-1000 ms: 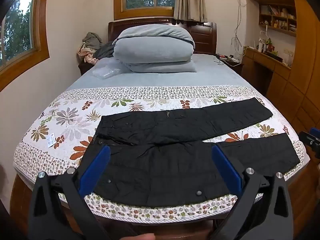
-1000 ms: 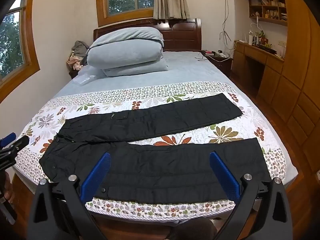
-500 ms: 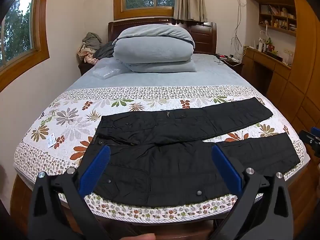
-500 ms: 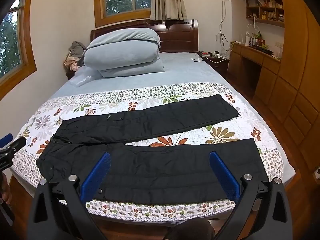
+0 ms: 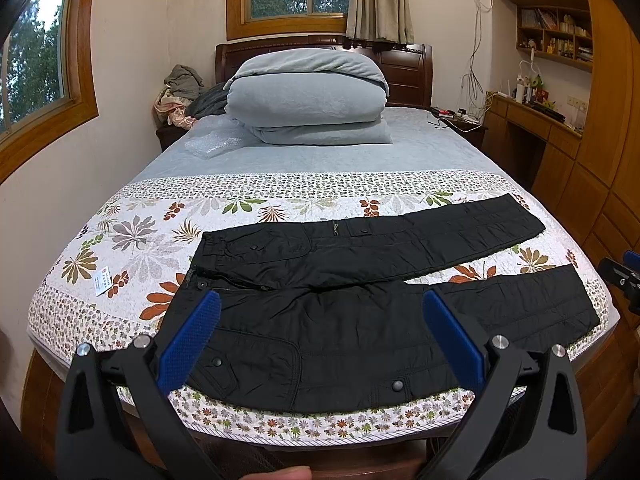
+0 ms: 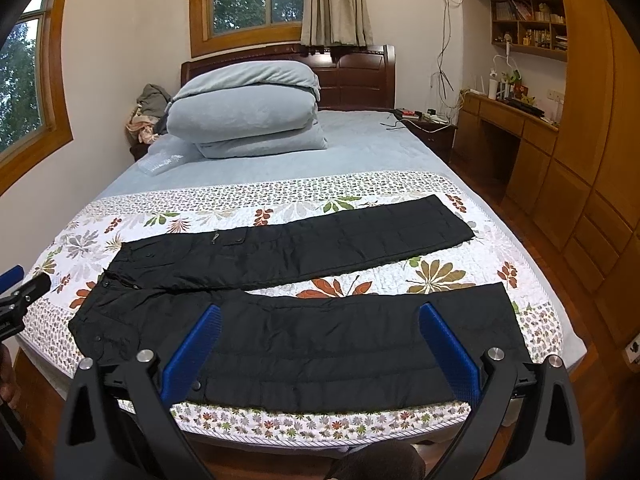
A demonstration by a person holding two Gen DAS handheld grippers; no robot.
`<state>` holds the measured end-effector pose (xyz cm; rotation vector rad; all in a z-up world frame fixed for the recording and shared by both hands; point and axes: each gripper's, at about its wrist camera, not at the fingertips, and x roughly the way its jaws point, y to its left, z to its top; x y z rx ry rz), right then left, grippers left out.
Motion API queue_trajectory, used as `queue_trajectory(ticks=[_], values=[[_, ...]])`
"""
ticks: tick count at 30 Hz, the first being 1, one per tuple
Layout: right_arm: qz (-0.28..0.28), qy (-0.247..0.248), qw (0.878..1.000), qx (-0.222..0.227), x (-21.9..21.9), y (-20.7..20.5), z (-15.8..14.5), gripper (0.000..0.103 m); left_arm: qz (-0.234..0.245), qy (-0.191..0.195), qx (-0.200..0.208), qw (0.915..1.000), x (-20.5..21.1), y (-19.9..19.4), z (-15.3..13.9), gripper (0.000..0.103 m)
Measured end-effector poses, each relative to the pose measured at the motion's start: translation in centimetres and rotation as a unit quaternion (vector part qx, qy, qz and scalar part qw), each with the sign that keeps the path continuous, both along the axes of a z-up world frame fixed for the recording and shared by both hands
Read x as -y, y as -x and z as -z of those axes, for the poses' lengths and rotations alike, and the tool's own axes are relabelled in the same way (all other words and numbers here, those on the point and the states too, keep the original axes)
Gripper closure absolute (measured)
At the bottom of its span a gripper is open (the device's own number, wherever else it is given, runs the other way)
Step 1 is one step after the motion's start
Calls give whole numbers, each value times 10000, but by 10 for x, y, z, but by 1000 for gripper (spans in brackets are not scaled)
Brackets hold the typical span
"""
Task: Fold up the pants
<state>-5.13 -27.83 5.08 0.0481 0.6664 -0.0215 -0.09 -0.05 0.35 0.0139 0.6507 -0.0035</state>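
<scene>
While lying spread flat across the foot of the bed (image 5: 120, 312), showing both legs splayed in a narrow V: black quilted pants (image 5: 360, 320), waistband toward the left edge, cuffs toward the right. Resting on a floral quilt (image 5: 132, 236) with leaf prints showing between the two legs. Hovering above the near edge of the mattress, tongs released and fingers spread wide: the left gripper (image 5: 320, 336), its blue pads (image 5: 188, 344) framing the hip and thigh of the near leg without touching the fabric. Hanging likewise over the near leg farther toward the cuff, tongs released and grasping nothing: the right gripper (image 6: 320, 340), its blue pads (image 6: 448, 348) standing well apart above the cloth. Peeking in at the left edge of the right wrist view, the tip of the left gripper; showing at the right edge of the left wrist view, the tip of the right one.

Sitting near the headboard (image 5: 404, 68): a folded grey-blue duvet (image 5: 308, 100), stacked in a thick bundle. Lying just beside it on the pale sheet: a clear plastic bag (image 5: 212, 144). Piling up at the bed's far left corner: a heap of loose clothes (image 5: 180, 92). Resting on the quilt near the left edge, well apart from the pants: a small white tag (image 5: 103, 281). Standing along the right wall: a wooden desk (image 6: 508, 120) and shelves (image 6: 528, 20) crowded with small items.
</scene>
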Motion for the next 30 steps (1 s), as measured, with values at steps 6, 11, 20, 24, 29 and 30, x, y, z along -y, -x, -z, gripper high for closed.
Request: queue_trajectory(ticks=[6, 11, 20, 24, 29, 30], values=[[-9, -4, 10000, 3, 0, 1, 1, 3, 11, 2, -1, 10000, 1, 0, 2, 2], [-12, -3, 10000, 0, 0, 1, 0, 3, 14, 2, -2, 10000, 1, 0, 2, 2], [-14, -5, 10000, -1, 0, 1, 1, 3, 19, 10, 0, 10000, 1, 0, 2, 2], [-11, -12, 10000, 0, 0, 1, 1, 3, 17, 8, -6, 10000, 1, 0, 2, 2], [-16, -16, 10000, 4, 0, 1, 1, 3, 17, 9, -1, 10000, 1, 0, 2, 2], [-15, -14, 10000, 3, 0, 1, 1, 3, 19, 9, -1, 10000, 1, 0, 2, 2]])
